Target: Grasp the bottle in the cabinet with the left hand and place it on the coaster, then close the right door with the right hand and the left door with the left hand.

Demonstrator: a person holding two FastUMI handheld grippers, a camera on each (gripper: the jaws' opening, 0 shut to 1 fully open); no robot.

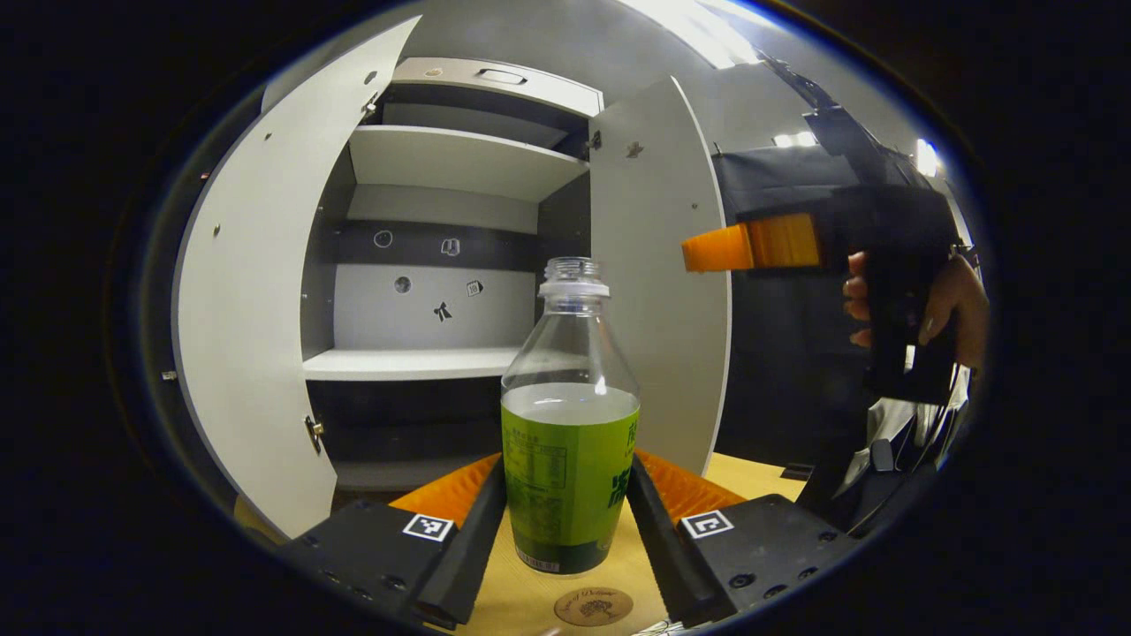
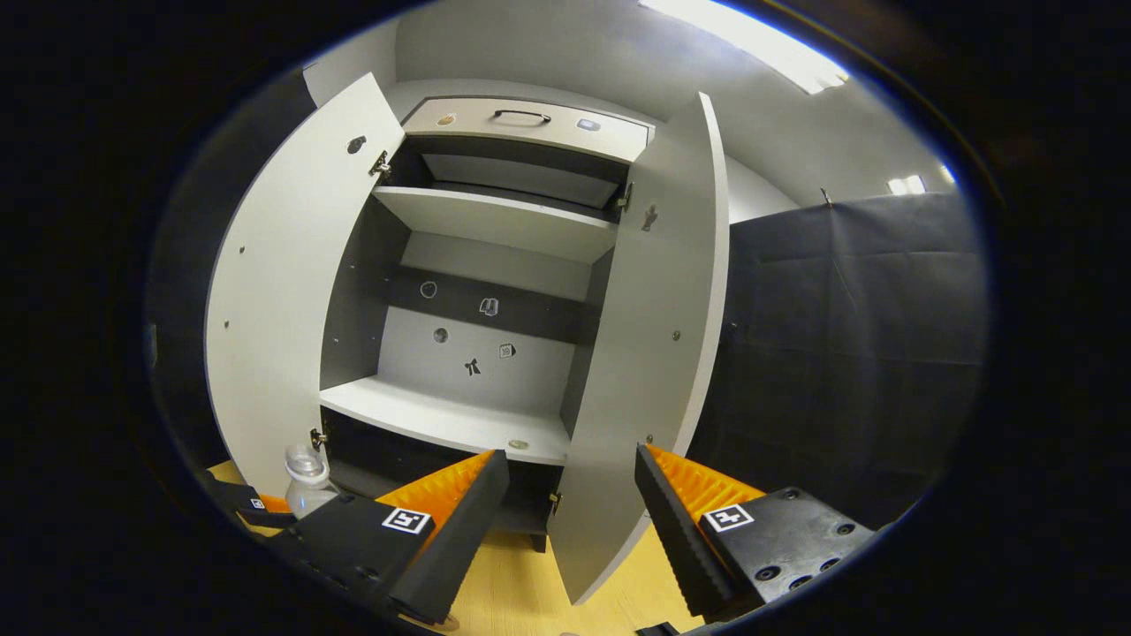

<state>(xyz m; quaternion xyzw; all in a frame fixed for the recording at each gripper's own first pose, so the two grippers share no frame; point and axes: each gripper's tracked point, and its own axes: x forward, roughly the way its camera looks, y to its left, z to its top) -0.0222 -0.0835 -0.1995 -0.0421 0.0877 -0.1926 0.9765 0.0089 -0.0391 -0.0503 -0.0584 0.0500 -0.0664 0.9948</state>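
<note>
Bottle (image 1: 570, 433) upright between left tongs (image 1: 566, 521), neck up.

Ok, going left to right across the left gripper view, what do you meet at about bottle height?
Left door → open cabinet interior → bottle, between the left tongs → right door → the right tongs held by a hand.

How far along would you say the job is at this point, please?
Done: the bottle is out of the cabinet. In hand: the left gripper holds it above the table, coaster just below. Left: set it down, then close the right door and left door; right gripper waits open.
</note>
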